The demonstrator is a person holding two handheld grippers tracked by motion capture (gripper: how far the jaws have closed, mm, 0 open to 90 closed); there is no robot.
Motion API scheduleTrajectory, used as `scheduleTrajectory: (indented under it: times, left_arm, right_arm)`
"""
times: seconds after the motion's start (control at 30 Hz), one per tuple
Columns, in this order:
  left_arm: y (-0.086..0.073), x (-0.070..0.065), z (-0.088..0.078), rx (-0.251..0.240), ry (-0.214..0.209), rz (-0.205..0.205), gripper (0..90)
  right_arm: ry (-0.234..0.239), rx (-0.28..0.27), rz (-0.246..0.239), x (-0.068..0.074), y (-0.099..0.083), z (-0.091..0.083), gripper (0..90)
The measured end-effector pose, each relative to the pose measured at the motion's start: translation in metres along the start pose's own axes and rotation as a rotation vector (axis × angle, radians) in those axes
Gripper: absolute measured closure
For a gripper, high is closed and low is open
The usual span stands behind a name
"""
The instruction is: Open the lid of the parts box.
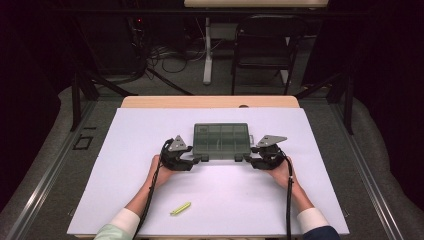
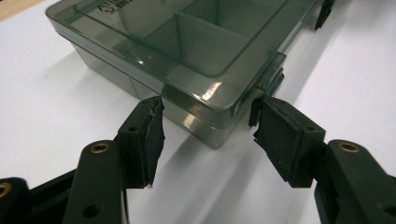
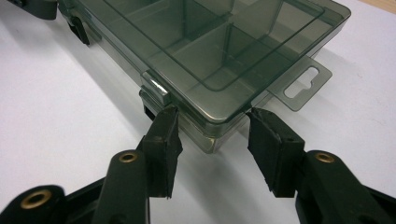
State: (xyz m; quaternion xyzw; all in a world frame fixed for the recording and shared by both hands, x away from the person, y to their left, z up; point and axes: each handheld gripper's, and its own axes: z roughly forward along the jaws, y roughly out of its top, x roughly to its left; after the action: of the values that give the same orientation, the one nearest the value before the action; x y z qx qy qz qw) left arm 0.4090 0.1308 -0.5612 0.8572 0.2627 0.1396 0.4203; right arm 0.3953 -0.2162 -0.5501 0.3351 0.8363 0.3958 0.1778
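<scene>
A smoky transparent compartment box (image 1: pixel 221 137) lies shut on the white table cover, its dividers showing through the lid (image 2: pixel 187 42). My left gripper (image 1: pixel 199 160) stands at the box's near-left corner, and my right gripper (image 1: pixel 244 159) at its near-right corner. In the left gripper view the jaws (image 2: pixel 205 109) are open and straddle the corner, one tip by the front wall, the other beside a latch (image 2: pixel 271 79). In the right gripper view the jaws (image 3: pixel 210 114) are open around the other corner, the left tip under a latch (image 3: pixel 156 88).
A small yellow-green stick (image 1: pixel 180 208) lies near the table's front edge, left of centre. A clear hang tab (image 3: pixel 303 84) juts from the box's side. The wooden table edge (image 1: pixel 210 101) runs behind the cover, with a black chair (image 1: pixel 262 45) and cables farther back.
</scene>
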Motion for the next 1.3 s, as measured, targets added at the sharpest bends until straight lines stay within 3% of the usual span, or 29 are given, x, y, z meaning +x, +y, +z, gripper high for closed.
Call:
scheduleTrajectory:
  times: [0.5, 0.97, 1.07, 1.3]
  left_arm:
    - [-0.0017, 0.0014, -0.0004, -0.012, 0.011, 0.016, 45.8]
    - [-0.0025, 0.0007, 0.0004, -0.019, 0.024, 0.026, 47.7]
    - [-0.0026, 0.0009, 0.0005, -0.020, 0.025, 0.026, 47.7]
    - [-0.0025, 0.0019, 0.0001, -0.017, 0.020, 0.033, 47.7]
  right_arm:
    - [-0.014, 0.011, -0.013, 0.0025, 0.0006, 0.0001, 52.5]
    - [-0.017, 0.006, 0.005, 0.0033, 0.0002, -0.0020, 57.3]
    - [-0.009, 0.001, 0.032, 0.0024, -0.0004, -0.0023, 58.0]
    - [-0.046, 0.027, -0.028, 0.0070, 0.0009, -0.0029, 60.6]
